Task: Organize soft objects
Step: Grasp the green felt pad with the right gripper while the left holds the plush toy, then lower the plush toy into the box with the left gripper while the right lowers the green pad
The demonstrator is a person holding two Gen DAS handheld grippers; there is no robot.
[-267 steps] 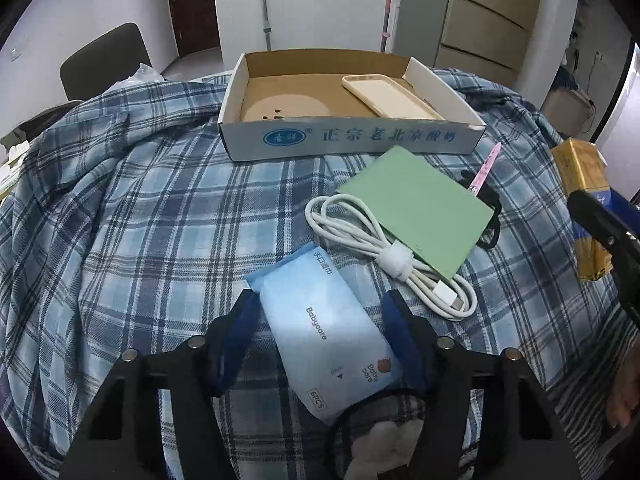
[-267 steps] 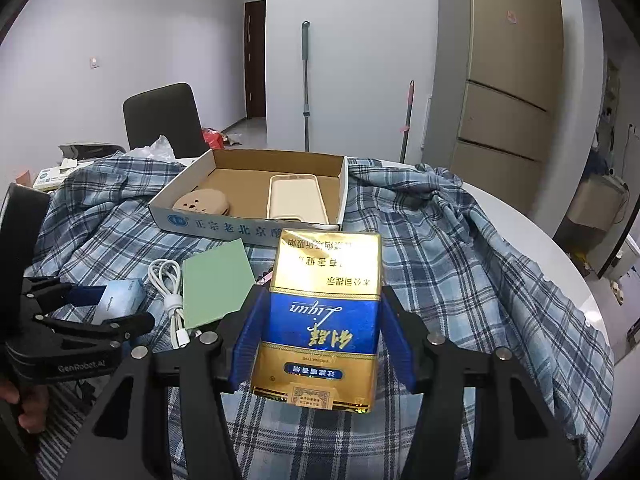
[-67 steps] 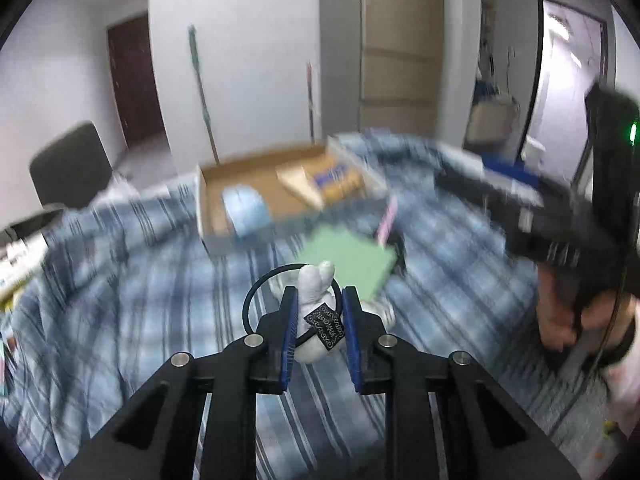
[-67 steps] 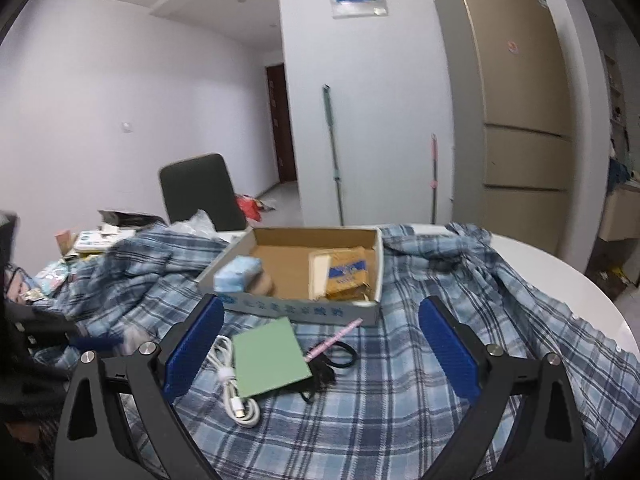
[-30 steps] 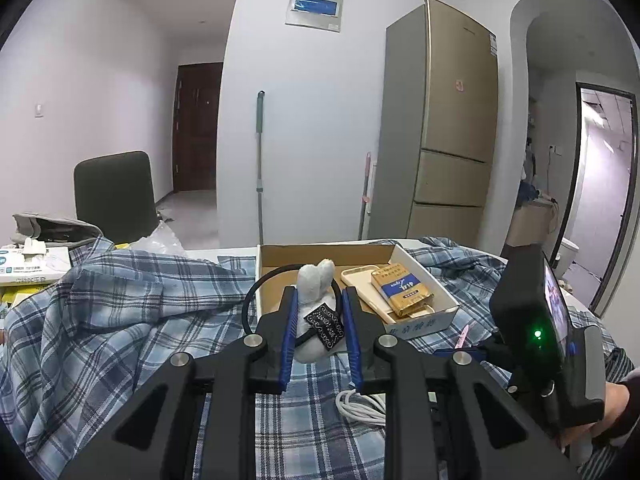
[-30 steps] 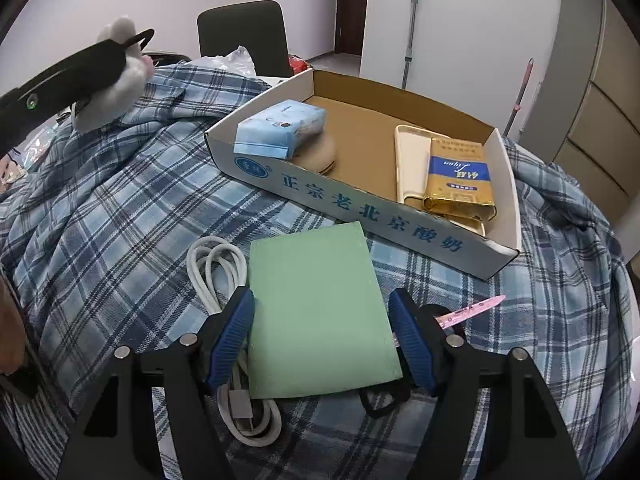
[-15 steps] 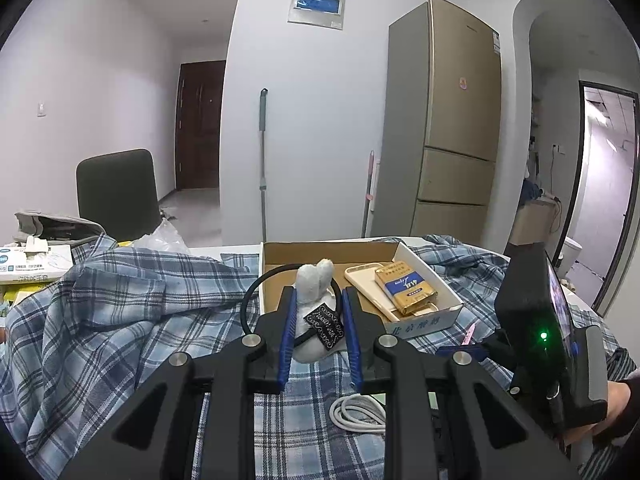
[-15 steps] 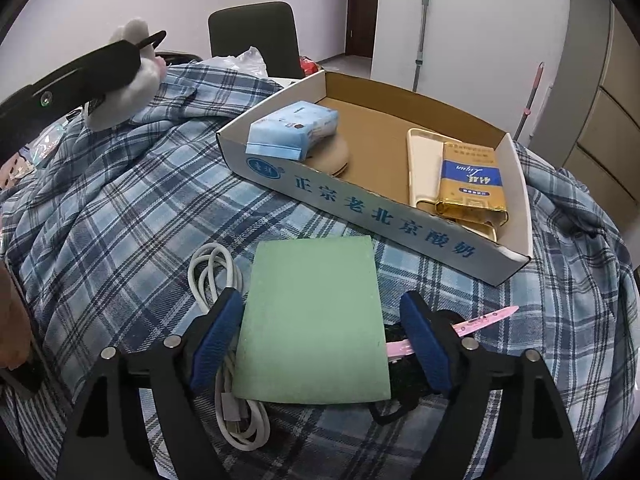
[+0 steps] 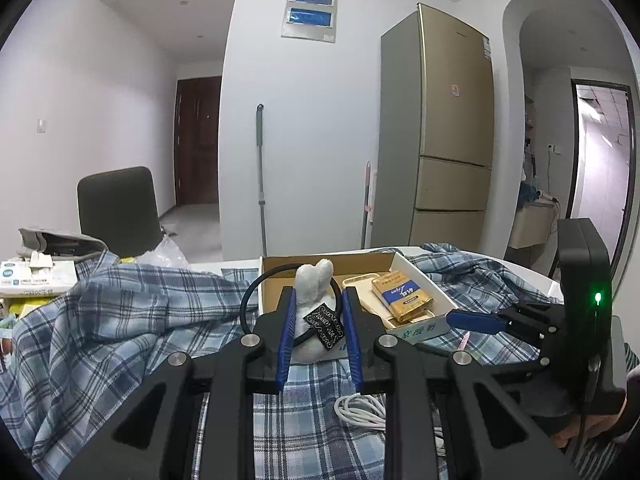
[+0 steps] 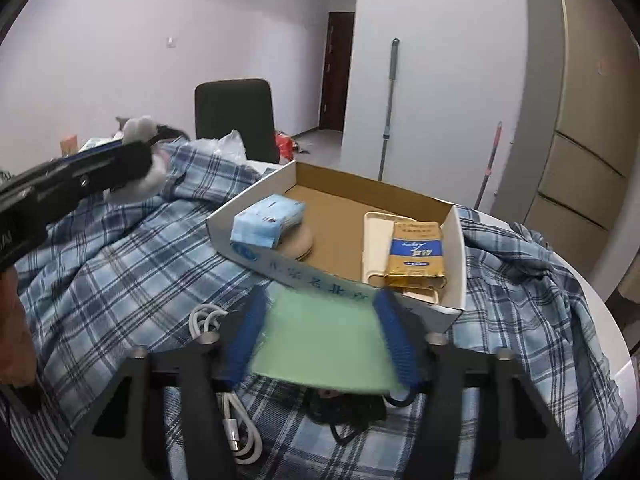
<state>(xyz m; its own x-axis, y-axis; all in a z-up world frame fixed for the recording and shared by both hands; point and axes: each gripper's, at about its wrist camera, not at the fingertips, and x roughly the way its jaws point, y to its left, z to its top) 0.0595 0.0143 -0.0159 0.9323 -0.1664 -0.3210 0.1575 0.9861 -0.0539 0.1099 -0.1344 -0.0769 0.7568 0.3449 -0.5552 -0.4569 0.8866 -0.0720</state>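
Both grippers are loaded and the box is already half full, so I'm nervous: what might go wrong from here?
1. The right gripper is closing on the green pad by its side edges, lifted and blurred; it may buckle or slip out.
2. The box already holds a tissue pack and a gold packet, so the free floor is tight.
3. The left gripper holds the plush toy near the same box; the two grippers might collide.

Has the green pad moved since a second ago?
Yes. The green pad lay flat on the plaid cloth short of the cardboard box; now its far edge overlaps the box's front wall, lifted between the right gripper's closing jaws.
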